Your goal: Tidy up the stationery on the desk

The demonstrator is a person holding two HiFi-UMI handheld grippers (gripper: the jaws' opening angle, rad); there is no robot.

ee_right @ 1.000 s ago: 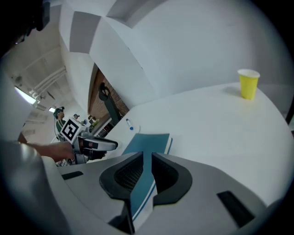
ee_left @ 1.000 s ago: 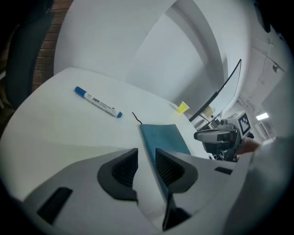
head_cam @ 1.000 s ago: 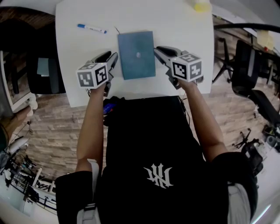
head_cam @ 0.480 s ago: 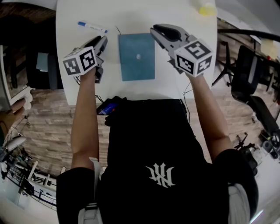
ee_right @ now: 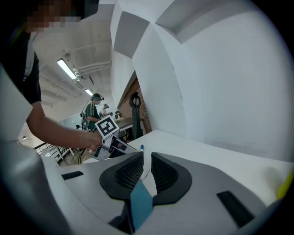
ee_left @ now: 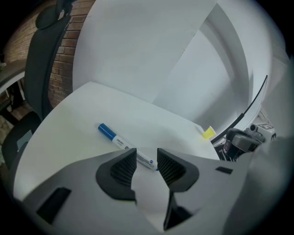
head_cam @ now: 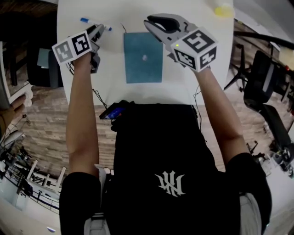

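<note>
A blue-capped white pen (head_cam: 87,21) lies at the desk's far left; in the left gripper view the pen (ee_left: 120,142) is just past the fingertips. My left gripper (head_cam: 97,33) hovers over its near end, jaws a little apart, nothing between them (ee_left: 147,161). A blue notebook (head_cam: 144,57) lies flat mid-desk. My right gripper (head_cam: 151,22) is raised over the notebook's far right corner, jaws almost together and empty (ee_right: 147,166). Below them a strip of the notebook (ee_right: 140,204) shows.
The white desk (head_cam: 193,87) ends at a white wall. A yellow note pad (head_cam: 223,9) sits at the far right corner. Office chairs stand left (head_cam: 43,69) and right (head_cam: 266,78) of the desk. A phone (head_cam: 115,111) pokes out under the near edge.
Both grippers have moved away from the person across the desk. The left one went far-left up to the pen; the right one rose to the notebook's far corner.
</note>
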